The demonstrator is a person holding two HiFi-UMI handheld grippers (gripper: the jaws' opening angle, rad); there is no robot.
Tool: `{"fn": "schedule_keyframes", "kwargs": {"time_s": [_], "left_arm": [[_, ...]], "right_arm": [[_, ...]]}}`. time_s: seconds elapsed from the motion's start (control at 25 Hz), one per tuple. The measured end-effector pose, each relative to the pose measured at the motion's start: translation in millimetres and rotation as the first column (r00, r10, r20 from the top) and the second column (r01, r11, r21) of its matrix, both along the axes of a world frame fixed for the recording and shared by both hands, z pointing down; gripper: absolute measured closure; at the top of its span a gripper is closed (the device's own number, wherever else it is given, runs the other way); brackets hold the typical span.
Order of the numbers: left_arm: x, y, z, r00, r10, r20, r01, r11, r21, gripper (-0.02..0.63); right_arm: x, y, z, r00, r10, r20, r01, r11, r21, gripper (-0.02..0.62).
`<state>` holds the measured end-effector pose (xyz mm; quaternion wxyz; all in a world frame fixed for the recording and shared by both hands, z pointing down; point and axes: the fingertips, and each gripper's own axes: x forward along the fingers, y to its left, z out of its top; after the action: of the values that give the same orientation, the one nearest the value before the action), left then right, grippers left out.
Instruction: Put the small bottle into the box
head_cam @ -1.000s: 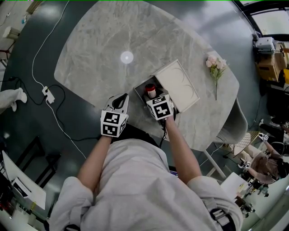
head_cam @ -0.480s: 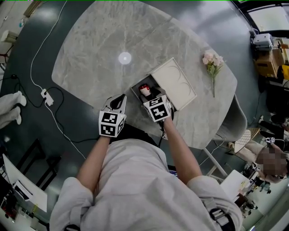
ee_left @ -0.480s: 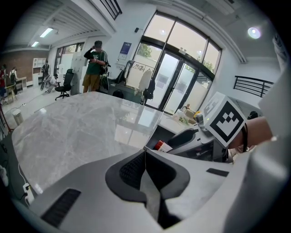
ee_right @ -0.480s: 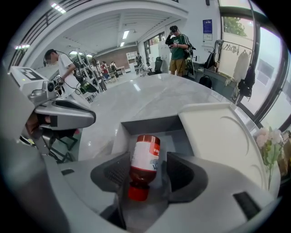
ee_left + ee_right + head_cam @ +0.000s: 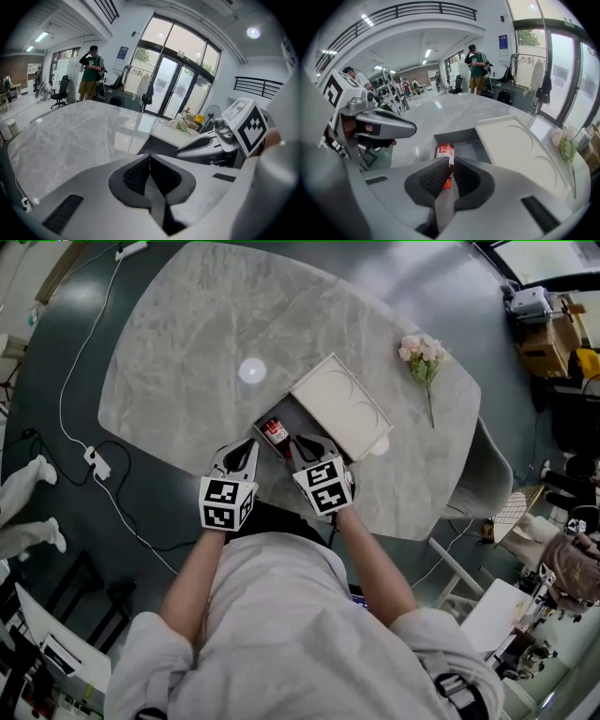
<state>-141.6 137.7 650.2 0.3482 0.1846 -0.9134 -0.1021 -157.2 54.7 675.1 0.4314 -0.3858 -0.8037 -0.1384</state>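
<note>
The small bottle [image 5: 275, 431] lies mid-frame in the box [image 5: 298, 416] — likely light, rigid, slick; grip its body. The right tool [image 5: 449, 162] has just closed, empty; the left tool [image 5: 149, 157] is closed too.

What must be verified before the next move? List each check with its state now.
1. Bottle inside the box: ok, it lies on its side in the dark tray.
2. Right hand-held gripper clear of the bottle: ok. Its jaws have just closed with nothing between them, and the bottle lies past the tips.
3. Left hand-held gripper empty: ok, jaws together on nothing.
4. Box covered: not ok, the white lid lies beside it.
5. Flowers out of the way: ok, they lie apart from the box on the table.
</note>
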Motion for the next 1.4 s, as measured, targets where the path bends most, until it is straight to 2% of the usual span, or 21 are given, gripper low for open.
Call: {"fn": "schedule_keyframes", "kwargs": {"time_s": [0.28,0.72,0.96,1.12,1.4], "left_arm": [[6.7,-38.9,-13.8,0.998,0.052,0.024,-0.053,0.999,0.007,0.581],[9.6,-104.0,-51.0,0.988,0.113,0.106,-0.116,0.993,0.016,0.581],[8.8,-126.0,-89.0,0.977,0.115,0.177,-0.116,0.993,-0.004,0.581],[1.8,-132.4,-124.9,0.959,0.140,0.246,-0.136,0.990,-0.034,0.581],[-6.3,-141.0,-179.4,0.930,0.129,0.344,-0.128,0.991,-0.027,0.581]], "right_arm": [[7.4,-31.3,-32.3,0.987,0.145,0.064,-0.139,0.986,-0.091,0.569],[14.9,-93.2,-80.8,0.948,0.259,0.183,-0.227,0.957,-0.179,0.569],[18.6,-124.7,-121.4,0.909,0.325,0.260,-0.261,0.932,-0.252,0.569],[14.8,-136.9,-160.8,0.868,0.361,0.341,-0.263,0.917,-0.301,0.569],[9.5,-147.2,-223.1,0.806,0.413,0.423,-0.252,0.887,-0.386,0.569]]}}
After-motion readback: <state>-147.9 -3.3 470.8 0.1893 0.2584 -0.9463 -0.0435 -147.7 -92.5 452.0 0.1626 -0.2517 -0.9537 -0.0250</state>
